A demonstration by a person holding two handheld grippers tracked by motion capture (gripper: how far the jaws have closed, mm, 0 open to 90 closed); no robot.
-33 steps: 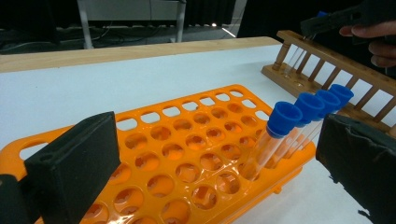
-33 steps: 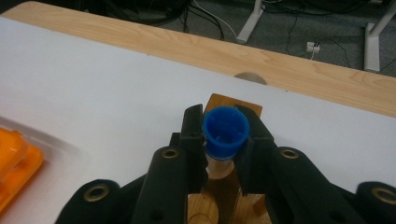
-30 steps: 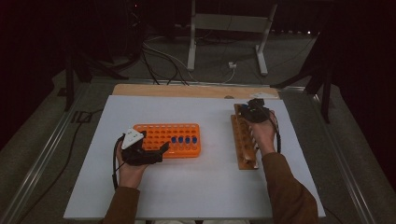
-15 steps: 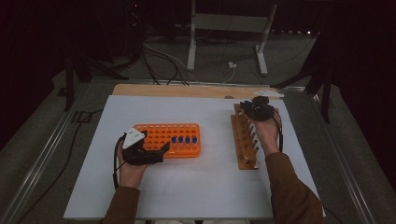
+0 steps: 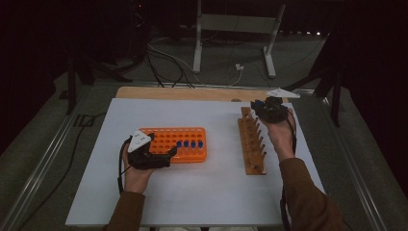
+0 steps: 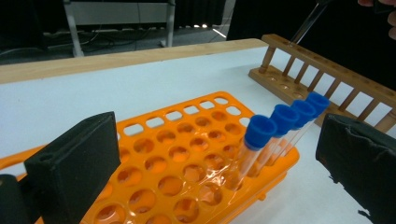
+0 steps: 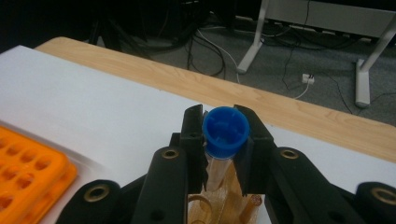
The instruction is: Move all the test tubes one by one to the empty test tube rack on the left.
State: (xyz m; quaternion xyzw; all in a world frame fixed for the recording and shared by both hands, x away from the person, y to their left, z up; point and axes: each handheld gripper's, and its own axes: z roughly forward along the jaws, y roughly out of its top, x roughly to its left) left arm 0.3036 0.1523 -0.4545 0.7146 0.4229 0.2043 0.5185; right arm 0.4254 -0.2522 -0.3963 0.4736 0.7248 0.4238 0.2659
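Note:
An orange tube rack (image 5: 168, 139) lies at the table's left centre, with several blue-capped tubes (image 5: 190, 144) upright in its right end. My left gripper (image 5: 169, 154) rests at the rack's near left corner. In the left gripper view its jaws stand wide open (image 6: 217, 163) on either side of the rack (image 6: 187, 168), and the tubes (image 6: 280, 123) stand ahead. My right gripper (image 5: 261, 107) hovers over the far end of the wooden rack (image 5: 251, 147), shut on a blue-capped tube (image 7: 225, 128) that hangs down toward the rack (image 7: 224, 200).
The white table sheet (image 5: 202, 192) ends at a wooden strip (image 5: 183, 93) along the far edge. Beyond it are cables (image 5: 168, 57) and metal stand legs (image 5: 197, 43) on the floor. A person's forearms reach in from the near edge.
My right gripper has risen a little over the wooden rack's far end with the tube in its grip. The left gripper has stayed by the orange rack.

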